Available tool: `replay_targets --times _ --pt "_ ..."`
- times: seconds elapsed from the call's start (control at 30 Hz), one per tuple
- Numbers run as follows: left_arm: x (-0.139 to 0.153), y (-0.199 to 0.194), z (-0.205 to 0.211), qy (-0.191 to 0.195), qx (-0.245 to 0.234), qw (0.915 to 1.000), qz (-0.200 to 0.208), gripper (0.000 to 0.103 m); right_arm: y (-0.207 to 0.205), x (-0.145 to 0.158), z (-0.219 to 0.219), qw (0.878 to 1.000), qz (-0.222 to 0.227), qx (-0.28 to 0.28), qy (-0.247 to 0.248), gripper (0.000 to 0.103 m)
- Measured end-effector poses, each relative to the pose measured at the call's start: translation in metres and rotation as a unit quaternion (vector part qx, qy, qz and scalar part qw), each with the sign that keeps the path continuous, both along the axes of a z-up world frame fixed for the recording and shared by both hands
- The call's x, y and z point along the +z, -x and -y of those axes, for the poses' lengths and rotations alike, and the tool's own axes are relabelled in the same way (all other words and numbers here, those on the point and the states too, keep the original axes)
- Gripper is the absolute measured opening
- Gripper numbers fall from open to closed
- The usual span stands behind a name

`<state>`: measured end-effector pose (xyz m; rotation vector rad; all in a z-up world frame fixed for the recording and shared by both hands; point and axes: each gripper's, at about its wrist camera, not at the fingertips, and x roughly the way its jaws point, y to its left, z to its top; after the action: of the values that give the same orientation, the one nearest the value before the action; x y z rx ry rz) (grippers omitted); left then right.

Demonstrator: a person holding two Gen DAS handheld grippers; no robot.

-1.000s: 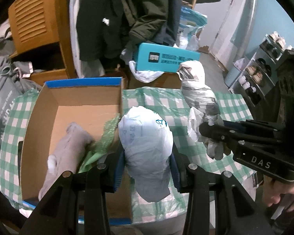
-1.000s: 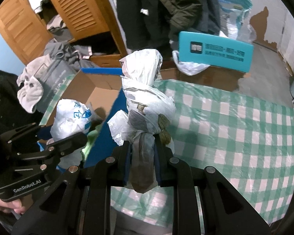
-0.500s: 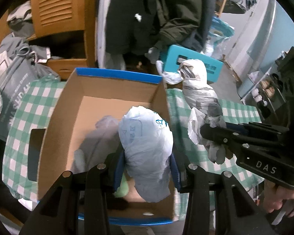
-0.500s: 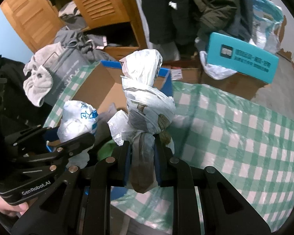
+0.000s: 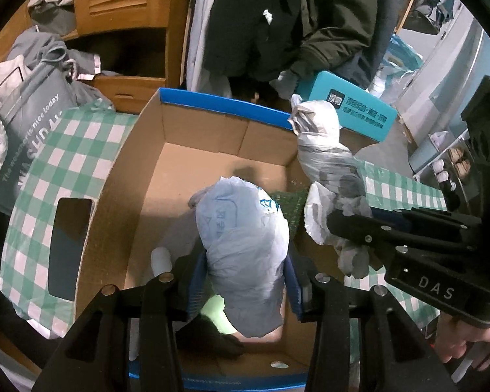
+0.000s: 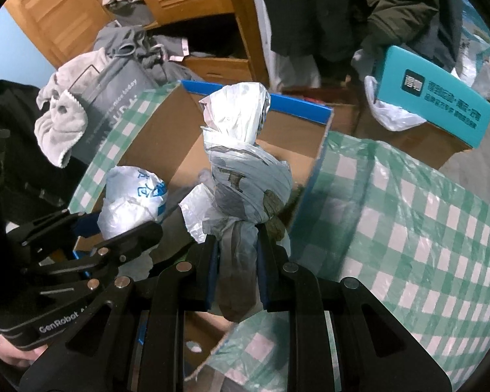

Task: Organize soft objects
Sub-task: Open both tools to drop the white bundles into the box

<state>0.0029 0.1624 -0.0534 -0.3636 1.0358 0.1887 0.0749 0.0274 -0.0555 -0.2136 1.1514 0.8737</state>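
My left gripper [image 5: 243, 281] is shut on a pale blue-white plastic bag bundle [image 5: 241, 238] and holds it over the open cardboard box [image 5: 127, 176]. That bundle also shows in the right wrist view [image 6: 130, 202]. My right gripper [image 6: 236, 268] is shut on a knotted grey-white plastic bag bundle [image 6: 241, 166], held over the box's right wall [image 6: 313, 170]; it also shows in the left wrist view [image 5: 326, 163]. Soft grey and green items lie in the box, mostly hidden under the left bundle.
The box with blue rim sits on a green-checked tablecloth [image 6: 408, 222]. A teal box [image 5: 352, 111] lies on a carton behind. A grey bag [image 5: 32, 114] with clothes stands at left. A wooden wardrobe [image 5: 121, 3] and dark coats [image 5: 277, 16] are behind.
Both grippers moved left with their bundles. The left bundle went from beside the box's right wall to over the box's inside; the right bundle came over the box's right edge.
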Motion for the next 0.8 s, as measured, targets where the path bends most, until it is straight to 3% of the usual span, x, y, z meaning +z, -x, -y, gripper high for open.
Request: replay_targets --times 0.23,0.4,0.57,0.8 --pt "-0.005 -0.001 -0.009 0.006 0.011 0.9999 -0.008 0.054 -0.005 -0.005 -0.011 1.0 -0.003 0.005 0.003 0.025" --pt "-0.001 0.003 -0.01 -0.001 0.014 0.9999 -0.004 0.07 -0.008 0.001 -0.01 1.0 0.001 0.001 -0.006 0.038" --pt "0.007 0.008 -0.006 0.001 0.008 1.0 0.001 0.072 -0.009 0.012 -0.001 1.0 0.008 -0.01 -0.019 0.053" --pt "0.03 0.017 0.009 -0.008 -0.013 0.9996 0.022 0.077 -0.006 0.035 0.02 0.999 0.026 -0.029 -0.033 0.062"
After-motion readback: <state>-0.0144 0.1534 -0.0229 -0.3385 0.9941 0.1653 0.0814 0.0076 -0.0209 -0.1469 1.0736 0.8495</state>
